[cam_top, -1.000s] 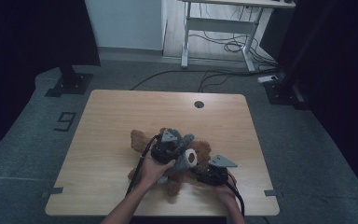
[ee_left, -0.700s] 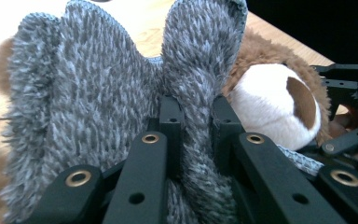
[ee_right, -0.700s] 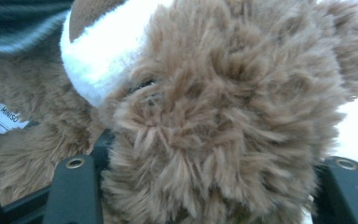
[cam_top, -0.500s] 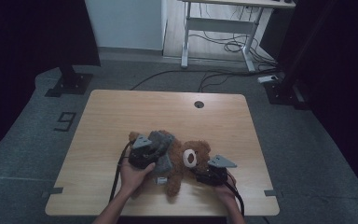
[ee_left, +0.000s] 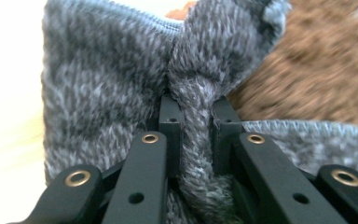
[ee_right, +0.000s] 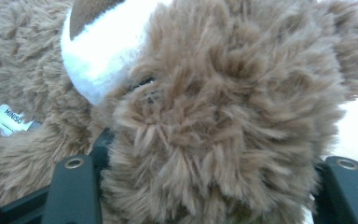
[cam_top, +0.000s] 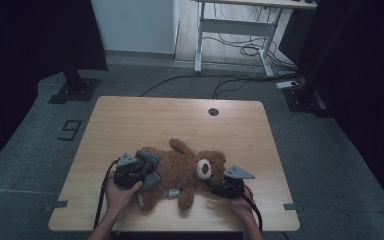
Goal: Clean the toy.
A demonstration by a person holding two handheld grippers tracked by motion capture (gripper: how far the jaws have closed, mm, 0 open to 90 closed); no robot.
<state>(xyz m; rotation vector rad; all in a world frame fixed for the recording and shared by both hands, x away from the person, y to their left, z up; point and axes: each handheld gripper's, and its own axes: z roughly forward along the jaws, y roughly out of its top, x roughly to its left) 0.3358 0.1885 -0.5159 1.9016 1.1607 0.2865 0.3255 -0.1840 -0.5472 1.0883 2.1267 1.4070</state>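
A brown teddy bear (cam_top: 180, 167) lies on the wooden table (cam_top: 145, 117), head with white muzzle (cam_top: 203, 168) to the right. My left gripper (cam_top: 142, 172) is at the bear's lower body, jaws shut on a bunched fold of a grey knit garment (ee_left: 98, 79); my left gripper (ee_left: 193, 116) has the fold squeezed between its tips, brown fur (ee_left: 307, 70) behind. My right gripper (cam_top: 220, 184) is at the bear's head. In the right gripper view the head (ee_right: 214, 116) fills the gap of my right gripper (ee_right: 205, 191), fur spilling over both jaws.
A white label (ee_right: 7, 119) hangs from the bear's side. A round cable hole (cam_top: 213, 111) is near the table's far edge. A desk frame (cam_top: 235, 30) and cables stand on the floor beyond. The near table edge is just below both hands.
My left gripper has moved left and toward me, from over the bear's chest to its lower body, dragging the grey knit with it. The right gripper has stayed at the head.
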